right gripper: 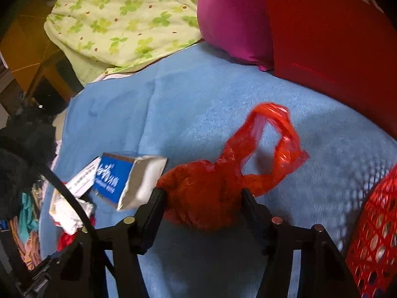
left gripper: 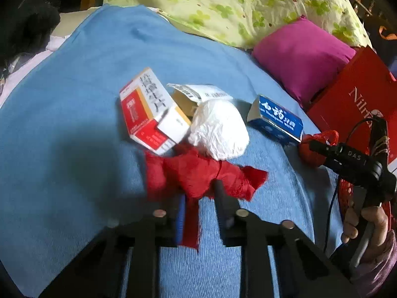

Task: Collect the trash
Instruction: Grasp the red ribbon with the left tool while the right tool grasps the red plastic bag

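On a blue blanket [left gripper: 74,99] lie a red and white medicine box [left gripper: 146,110], an opened carton [left gripper: 196,94], a white crumpled paper ball [left gripper: 219,131] and a blue toothpaste box [left gripper: 275,119]. My left gripper [left gripper: 199,191] has its fingers on either side of a red crumpled rag [left gripper: 196,173], closed on it. My right gripper [right gripper: 203,193] has its fingers around a red plastic bag [right gripper: 211,193] that rests on the blanket; the jaws look wide. The right gripper also shows in the left wrist view [left gripper: 320,146]. The blue box shows in the right wrist view [right gripper: 114,176].
A magenta cushion [left gripper: 302,57], a green clover-print quilt [left gripper: 235,2] and a red paper bag [left gripper: 359,99] lie at the back and right. A red mesh basket [right gripper: 374,223] stands at the right edge. Dark clutter [right gripper: 22,154] lies left of the blanket.
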Motion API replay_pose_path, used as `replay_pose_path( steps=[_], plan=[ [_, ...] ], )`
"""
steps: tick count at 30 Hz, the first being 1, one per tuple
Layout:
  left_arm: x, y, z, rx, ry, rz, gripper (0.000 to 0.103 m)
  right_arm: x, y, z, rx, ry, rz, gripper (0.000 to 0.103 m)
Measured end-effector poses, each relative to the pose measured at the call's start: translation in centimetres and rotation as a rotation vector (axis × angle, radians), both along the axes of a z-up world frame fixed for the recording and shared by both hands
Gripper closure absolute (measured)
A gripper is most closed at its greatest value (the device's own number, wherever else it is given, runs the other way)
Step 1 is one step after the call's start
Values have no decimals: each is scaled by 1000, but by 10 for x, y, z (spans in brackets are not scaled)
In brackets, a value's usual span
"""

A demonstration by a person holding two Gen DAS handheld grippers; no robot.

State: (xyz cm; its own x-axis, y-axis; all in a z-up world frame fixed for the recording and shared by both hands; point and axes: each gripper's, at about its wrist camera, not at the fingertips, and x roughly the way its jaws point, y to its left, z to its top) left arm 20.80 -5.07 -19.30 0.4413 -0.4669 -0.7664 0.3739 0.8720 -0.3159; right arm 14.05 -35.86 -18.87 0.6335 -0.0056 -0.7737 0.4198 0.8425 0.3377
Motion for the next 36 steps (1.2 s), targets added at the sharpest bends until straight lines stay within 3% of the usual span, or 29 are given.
replay_pose_path(
  steps=[1, 18, 30, 36],
  plan=[
    [-4, 1, 1, 6, -5, -1, 96, -5, 4, 2, 3, -4, 11, 42],
    [-88, 33, 34, -24, -73, 7, 96, -79, 80, 42, 7, -105, 190, 43],
    [-122, 31, 91, -4, -242, 7, 96, -122, 100, 86, -46, -225, 228, 43],
    [-136, 19, 118, 60, -325, 31, 96, -137, 102, 103, -71, -267, 234, 43]
  ],
)
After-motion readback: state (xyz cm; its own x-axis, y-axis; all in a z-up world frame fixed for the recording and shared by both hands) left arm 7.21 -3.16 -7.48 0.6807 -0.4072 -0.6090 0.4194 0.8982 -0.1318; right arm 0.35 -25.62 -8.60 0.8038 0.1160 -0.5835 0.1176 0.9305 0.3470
